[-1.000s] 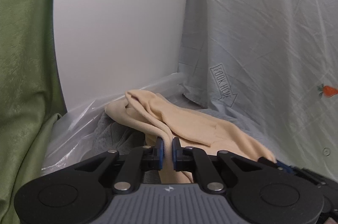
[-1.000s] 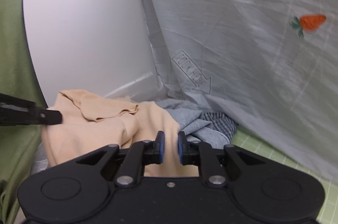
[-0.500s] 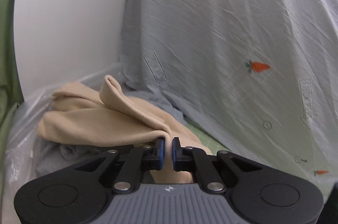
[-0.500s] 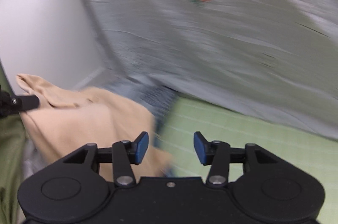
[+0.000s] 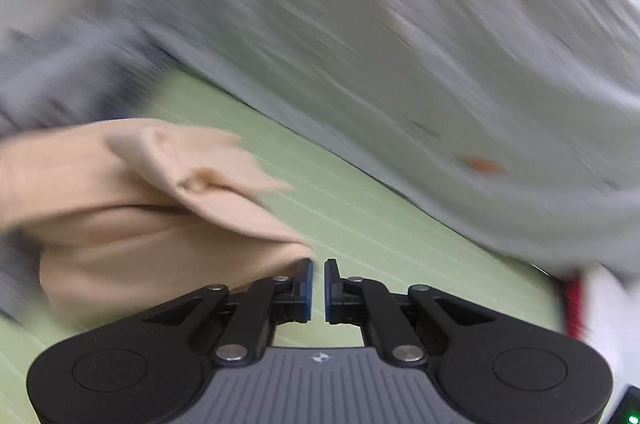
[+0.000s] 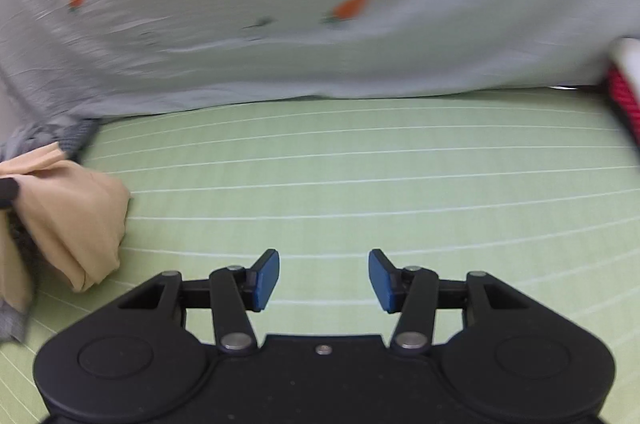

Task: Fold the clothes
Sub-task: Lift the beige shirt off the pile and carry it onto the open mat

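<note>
Showing right tongs (image 6: 324, 278) parted, left tongs (image 5: 318, 288) narrowed

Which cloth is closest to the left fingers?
The peach garment, bunched right beside the left gripper; the grey clothes lie farther back.

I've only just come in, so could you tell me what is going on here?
A person is working with two handheld grippers to fold clothes. The left gripper has its jaws nearly closed at the edge of a beige garment bunched on the green mat; the blur hides whether it grips it. The right gripper is open and empty over the mat.
</note>
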`<move>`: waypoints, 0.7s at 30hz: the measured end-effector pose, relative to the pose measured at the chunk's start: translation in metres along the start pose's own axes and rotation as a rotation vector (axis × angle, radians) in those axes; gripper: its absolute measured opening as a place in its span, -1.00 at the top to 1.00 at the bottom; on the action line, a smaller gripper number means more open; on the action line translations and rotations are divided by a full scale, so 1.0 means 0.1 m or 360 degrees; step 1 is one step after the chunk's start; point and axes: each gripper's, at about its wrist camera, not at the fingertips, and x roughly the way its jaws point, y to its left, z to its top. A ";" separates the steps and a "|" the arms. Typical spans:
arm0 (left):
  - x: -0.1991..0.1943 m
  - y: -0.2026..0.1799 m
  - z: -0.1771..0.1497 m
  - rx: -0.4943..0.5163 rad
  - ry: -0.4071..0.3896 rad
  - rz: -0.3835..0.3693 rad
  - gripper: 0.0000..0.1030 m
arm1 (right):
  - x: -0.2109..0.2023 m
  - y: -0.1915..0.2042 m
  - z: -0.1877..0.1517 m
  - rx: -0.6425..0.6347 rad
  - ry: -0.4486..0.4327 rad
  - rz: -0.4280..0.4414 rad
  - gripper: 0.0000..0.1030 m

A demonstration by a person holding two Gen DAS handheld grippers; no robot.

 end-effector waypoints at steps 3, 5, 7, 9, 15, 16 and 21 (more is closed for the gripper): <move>0.16 -0.61 -0.34 0.0116 0.0105 -0.0066 0.69 | -0.19 -0.50 -0.01 0.0018 -0.0015 -0.0055 -0.12; 0.23 -0.89 -0.51 0.0190 0.0157 -0.0058 0.44 | -0.29 -0.80 -0.03 0.0045 -0.0009 -0.0085 -0.16; 0.25 -1.01 -0.62 0.0209 0.0177 -0.0012 0.19 | -0.38 -1.01 -0.07 0.0064 -0.0008 -0.0093 -0.23; 0.27 -0.98 -0.64 0.0203 0.0200 0.0102 -0.04 | -0.41 -1.11 -0.10 0.0071 -0.0002 -0.0088 -0.36; 0.16 -0.35 -0.50 0.0241 0.0201 0.0412 -0.65 | -0.34 -0.85 -0.19 0.0127 -0.0016 -0.0042 -0.78; 0.13 -0.19 -0.47 0.0254 0.0205 0.0449 -0.72 | -0.31 -0.73 -0.20 0.0132 -0.0025 -0.0040 -0.86; 0.04 0.76 -0.30 0.0282 0.0292 0.0633 -0.73 | -0.12 0.20 -0.16 0.0071 -0.0077 0.0071 -0.99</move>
